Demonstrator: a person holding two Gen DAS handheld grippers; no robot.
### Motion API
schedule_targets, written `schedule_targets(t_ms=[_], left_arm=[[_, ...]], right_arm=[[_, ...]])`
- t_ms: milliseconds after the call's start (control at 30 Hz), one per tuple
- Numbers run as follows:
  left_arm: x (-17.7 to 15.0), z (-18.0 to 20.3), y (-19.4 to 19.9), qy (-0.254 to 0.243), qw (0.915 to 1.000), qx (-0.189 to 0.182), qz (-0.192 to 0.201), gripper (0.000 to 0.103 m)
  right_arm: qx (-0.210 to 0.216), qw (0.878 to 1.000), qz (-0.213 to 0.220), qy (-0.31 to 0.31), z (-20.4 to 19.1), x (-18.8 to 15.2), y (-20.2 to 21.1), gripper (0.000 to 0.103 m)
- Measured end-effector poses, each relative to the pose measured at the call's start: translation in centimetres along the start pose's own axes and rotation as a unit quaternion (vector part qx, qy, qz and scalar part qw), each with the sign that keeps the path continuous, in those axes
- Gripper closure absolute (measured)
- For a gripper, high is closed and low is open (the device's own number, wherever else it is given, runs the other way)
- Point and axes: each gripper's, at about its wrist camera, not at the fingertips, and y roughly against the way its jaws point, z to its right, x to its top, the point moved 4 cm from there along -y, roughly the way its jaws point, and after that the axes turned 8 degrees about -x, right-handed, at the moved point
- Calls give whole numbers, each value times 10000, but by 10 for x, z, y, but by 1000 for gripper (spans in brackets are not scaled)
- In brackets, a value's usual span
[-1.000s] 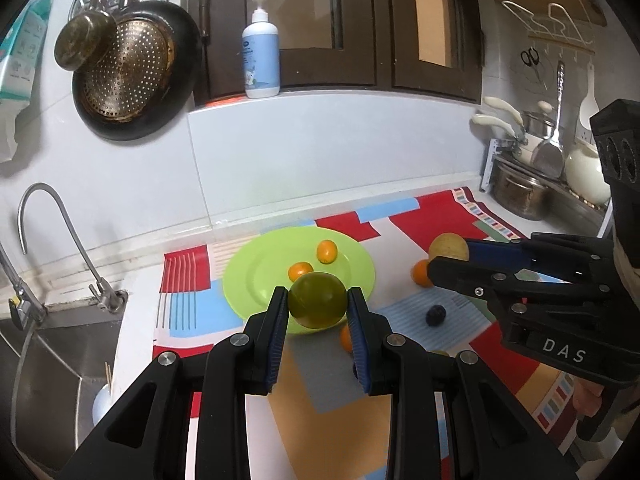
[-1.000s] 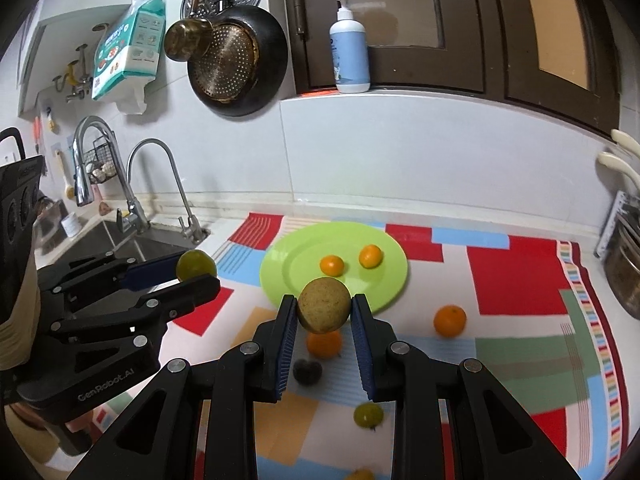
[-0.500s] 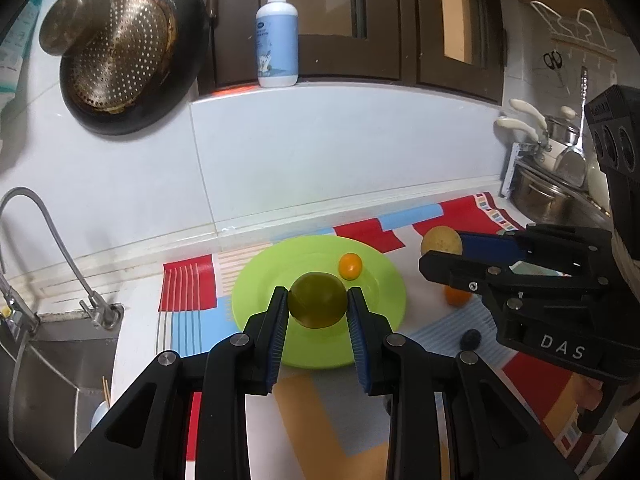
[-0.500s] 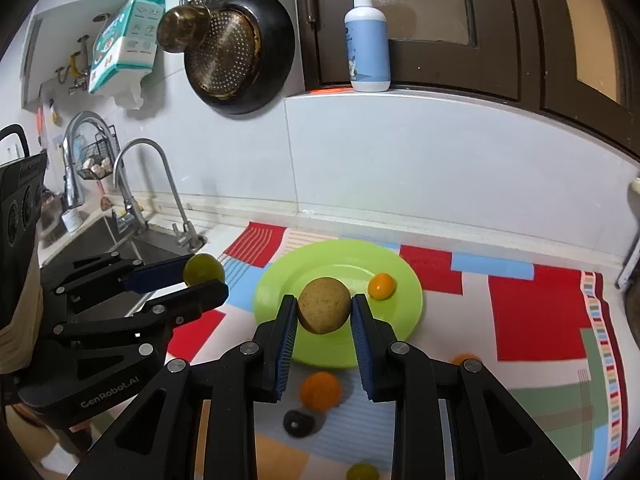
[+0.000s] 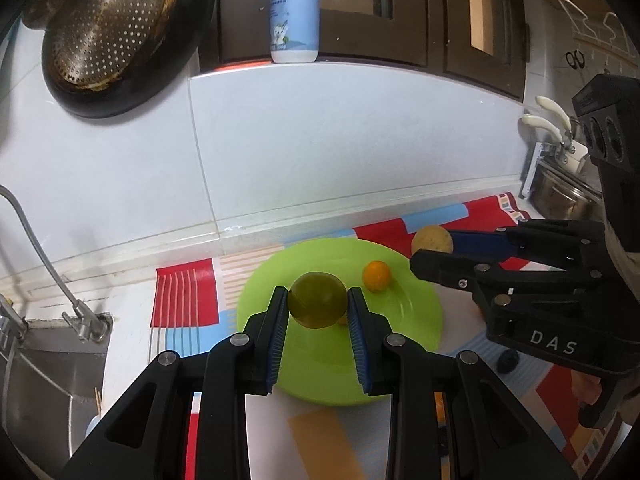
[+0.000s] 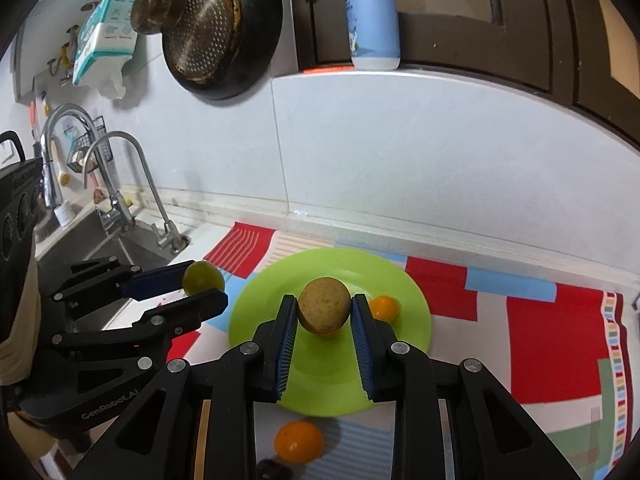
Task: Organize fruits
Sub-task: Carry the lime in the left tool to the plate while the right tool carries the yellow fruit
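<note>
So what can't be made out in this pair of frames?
- Left wrist view: a second small orange fruit on the green plate, mostly hidden behind the held green fruit.
- Right wrist view: dark fruit, cut by the bottom edge.
- Left wrist view: dark fruit, partly behind the right gripper.

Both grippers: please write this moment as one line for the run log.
left gripper: shut on green fruit | right gripper: shut on brown fruit | both above green plate | on plate: small orange
</note>
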Motion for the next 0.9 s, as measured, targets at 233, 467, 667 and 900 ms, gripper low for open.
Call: schedule_targets(t_ms=[233,467,667,900], left_arm=[[3,-14,-28,9,9999,-12,-102,73],[0,-30,-62,115,9993,-89,-331,73],[-4,-34,-80,118,9986,-162,-499,73],[-4,-36,-90,122,9983,-172,-552,72]], right_arm=[[7,9998,-176,65,3,5,-36,74],[9,9993,-376,59,7,6,-70,74],[-6,9986,-518,94,8,3,-89,74],[-29,9981,-609,55,10,-1,-101,74]])
